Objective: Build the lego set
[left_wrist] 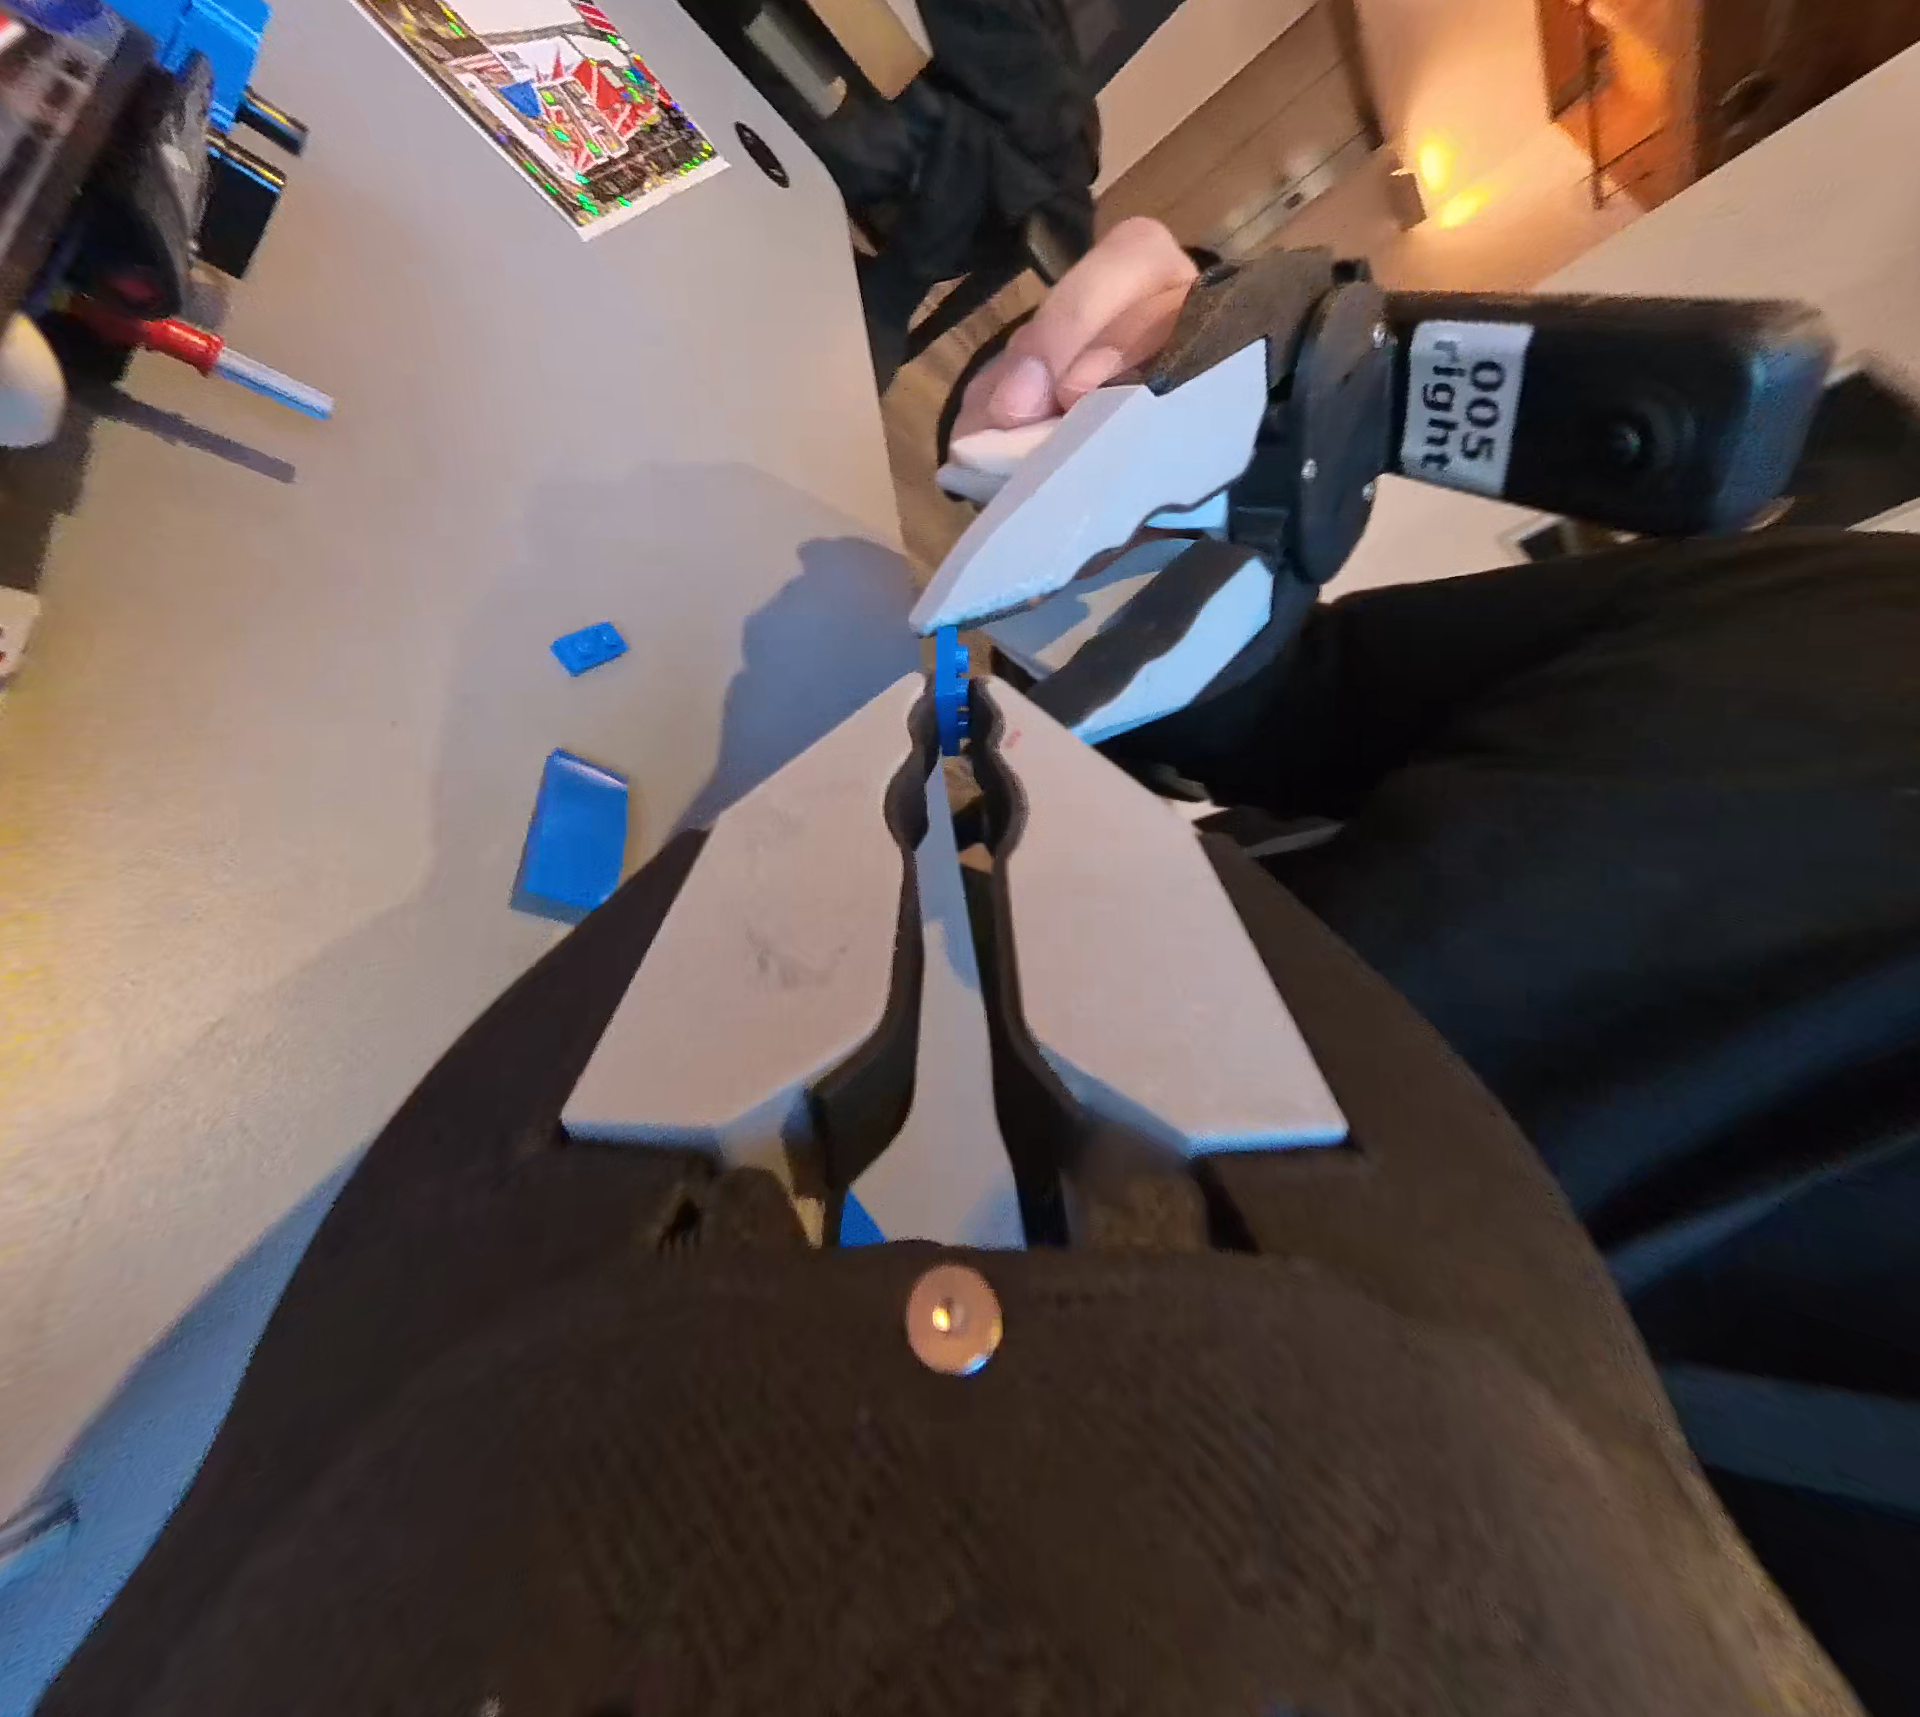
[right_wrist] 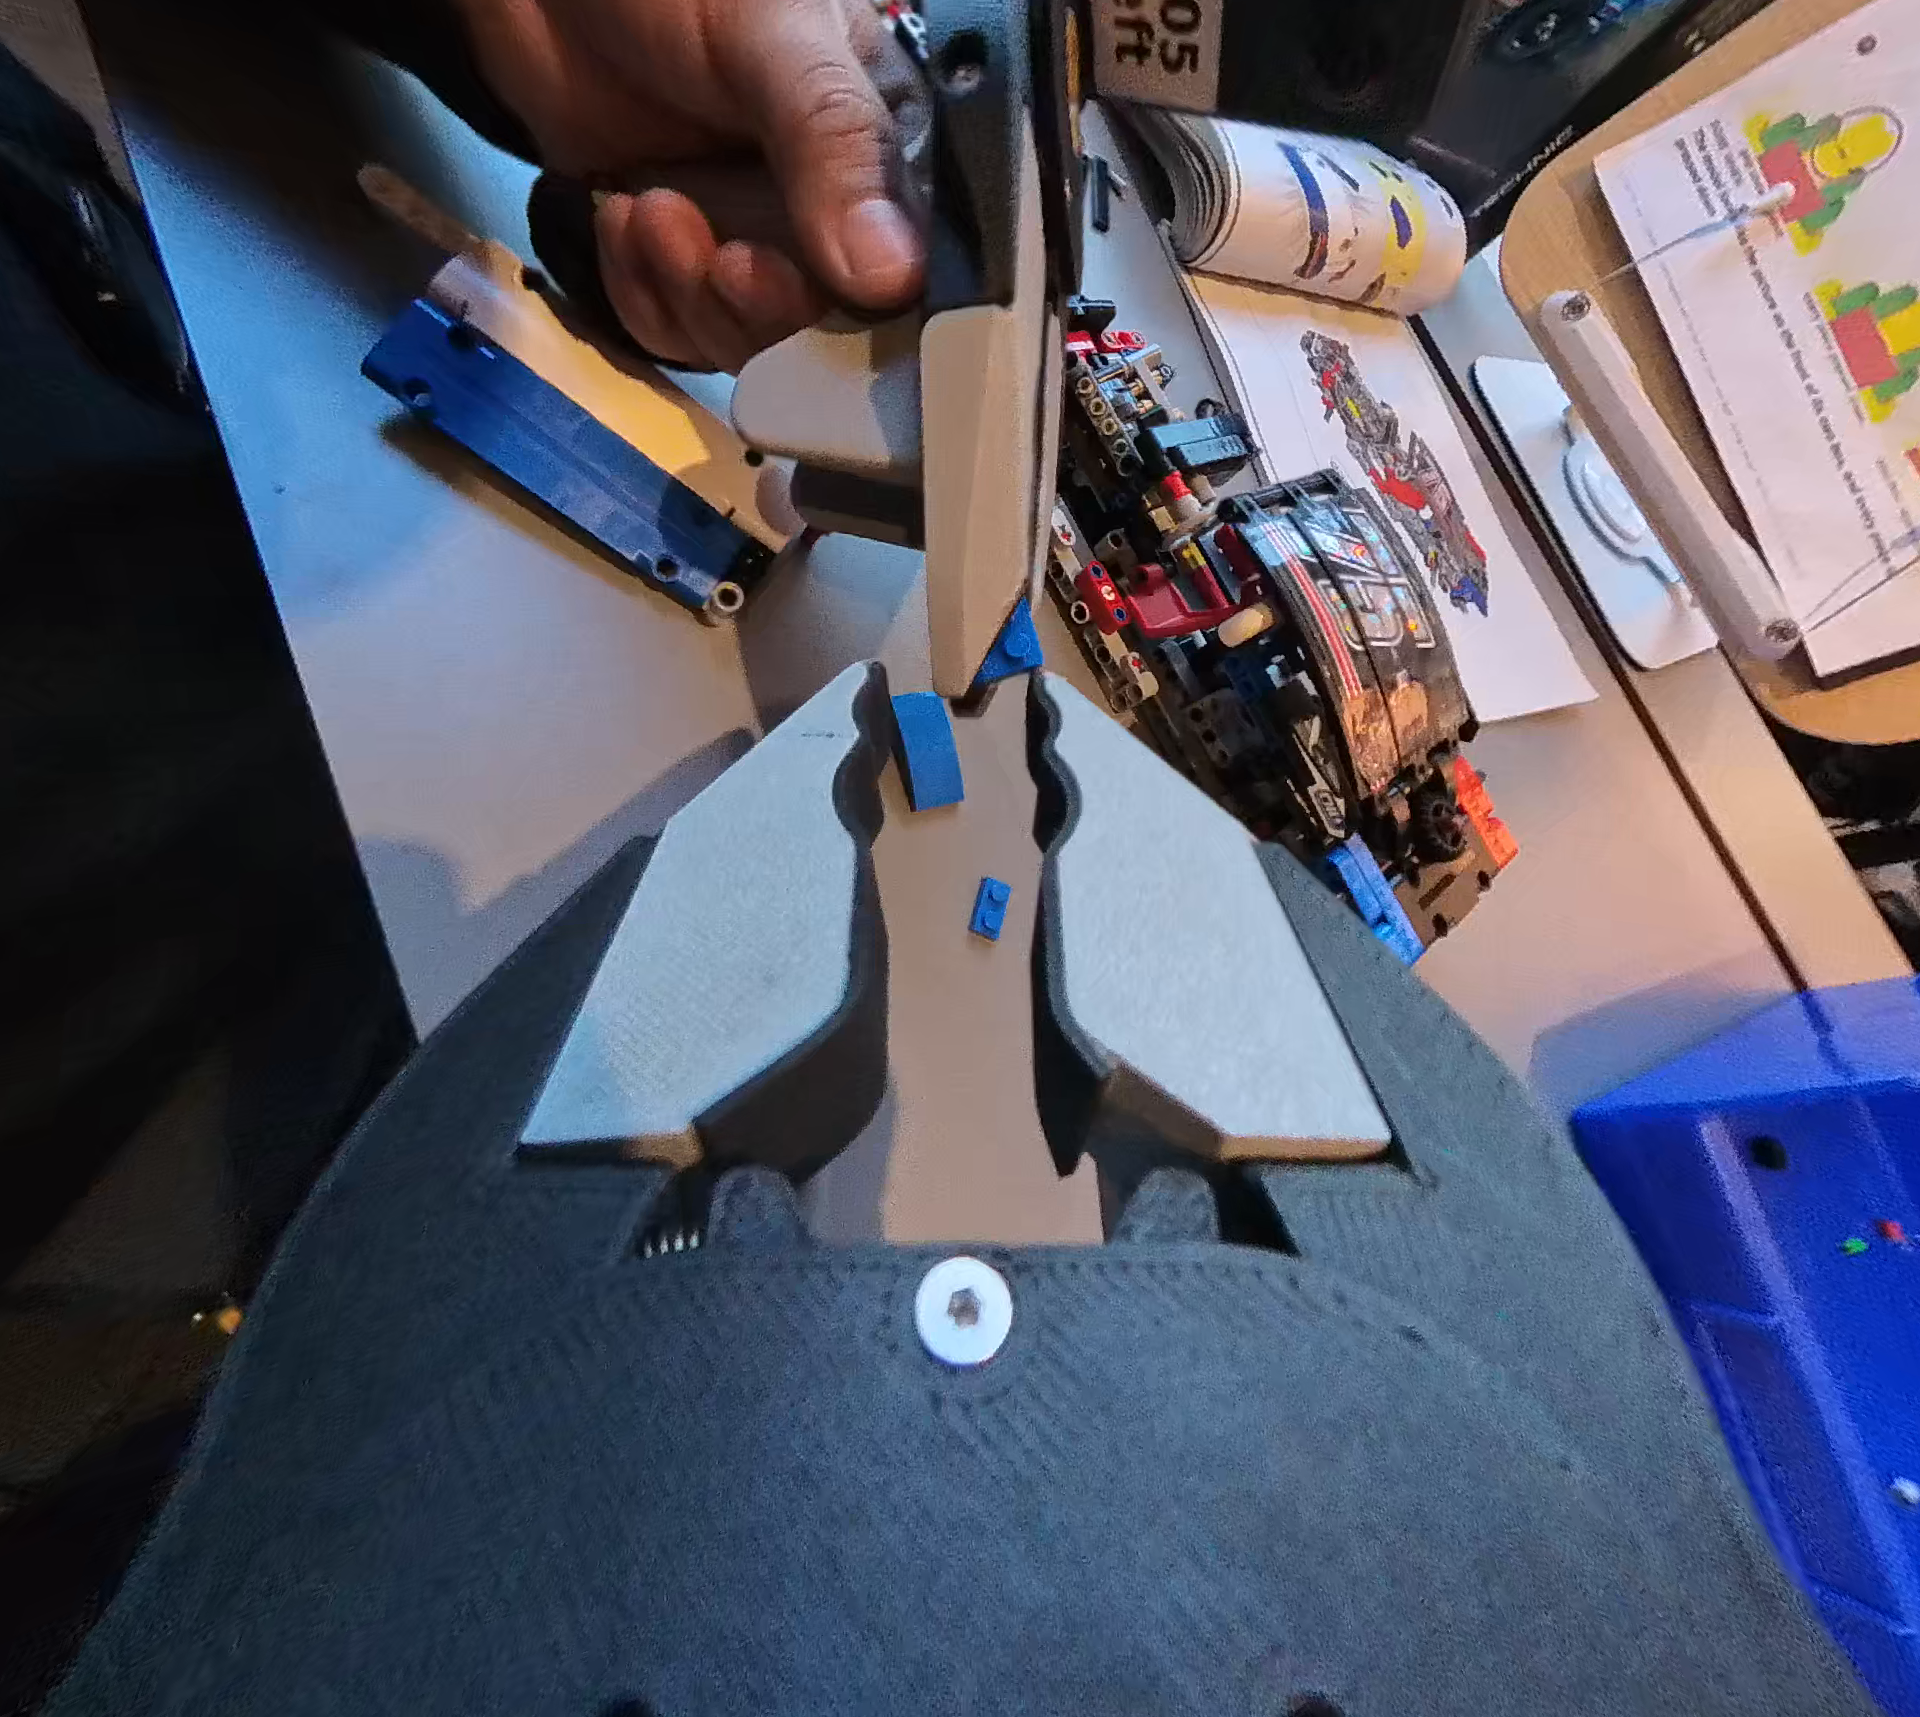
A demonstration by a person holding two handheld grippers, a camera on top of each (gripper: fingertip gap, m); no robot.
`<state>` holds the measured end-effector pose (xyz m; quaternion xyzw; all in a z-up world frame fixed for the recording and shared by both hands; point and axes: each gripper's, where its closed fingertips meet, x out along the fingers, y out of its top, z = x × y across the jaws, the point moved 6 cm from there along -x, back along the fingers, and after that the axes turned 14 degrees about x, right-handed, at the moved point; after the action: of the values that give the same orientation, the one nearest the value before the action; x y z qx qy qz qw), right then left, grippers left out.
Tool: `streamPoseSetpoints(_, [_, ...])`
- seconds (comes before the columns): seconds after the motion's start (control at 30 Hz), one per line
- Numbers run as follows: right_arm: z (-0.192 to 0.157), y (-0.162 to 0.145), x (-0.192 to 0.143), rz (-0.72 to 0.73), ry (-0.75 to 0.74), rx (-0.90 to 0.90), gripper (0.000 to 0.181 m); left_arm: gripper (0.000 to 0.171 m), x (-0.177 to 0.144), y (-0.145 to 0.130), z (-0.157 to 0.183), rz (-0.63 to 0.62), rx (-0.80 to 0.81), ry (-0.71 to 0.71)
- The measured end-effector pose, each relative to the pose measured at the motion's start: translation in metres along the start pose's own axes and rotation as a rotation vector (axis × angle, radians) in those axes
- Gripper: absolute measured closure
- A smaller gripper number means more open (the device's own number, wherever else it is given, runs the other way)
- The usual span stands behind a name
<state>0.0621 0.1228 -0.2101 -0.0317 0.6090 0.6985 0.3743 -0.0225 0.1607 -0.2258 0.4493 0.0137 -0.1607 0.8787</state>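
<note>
While the left tongs point(left_wrist: 951, 711) clamp a studded blue plate point(left_wrist: 951, 691), the right tongs point(right_wrist: 951, 691) gape apart.

Labels on left gripper point(right_wrist: 961, 680), right gripper point(left_wrist: 961, 628)

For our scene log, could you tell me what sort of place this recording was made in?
Probably a hobby or work desk indoors, set up for toy-brick building: an open instruction booklet lies on the grey table, beside a half-built brick car, with a blue parts bin nearby.
</note>
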Motion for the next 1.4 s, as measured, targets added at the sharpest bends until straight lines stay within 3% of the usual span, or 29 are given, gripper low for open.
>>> streamPoseSetpoints(0.3, [-0.006,0.016,-0.003,0.064,-0.044,-0.19,0.164,0.17,-0.005,0.001,0.009,0.049,-0.155,-0.255])
streamPoseSetpoints(0.5, [-0.007,0.023,-0.005,0.154,0.003,-0.129,0.166,0.17,-0.009,0.004,0.014,0.07,-0.171,-0.338])
streamPoseSetpoints(1.07, [0.007,0.017,0.008,0.264,-0.06,0.076,0.167,0.166,-0.02,0.01,-0.002,0.171,-0.21,-0.269])
streamPoseSetpoints(1.4, [0.015,0.016,0.003,0.298,-0.041,0.151,0.168,0.139,-0.02,0.01,-0.005,0.132,-0.179,-0.225])
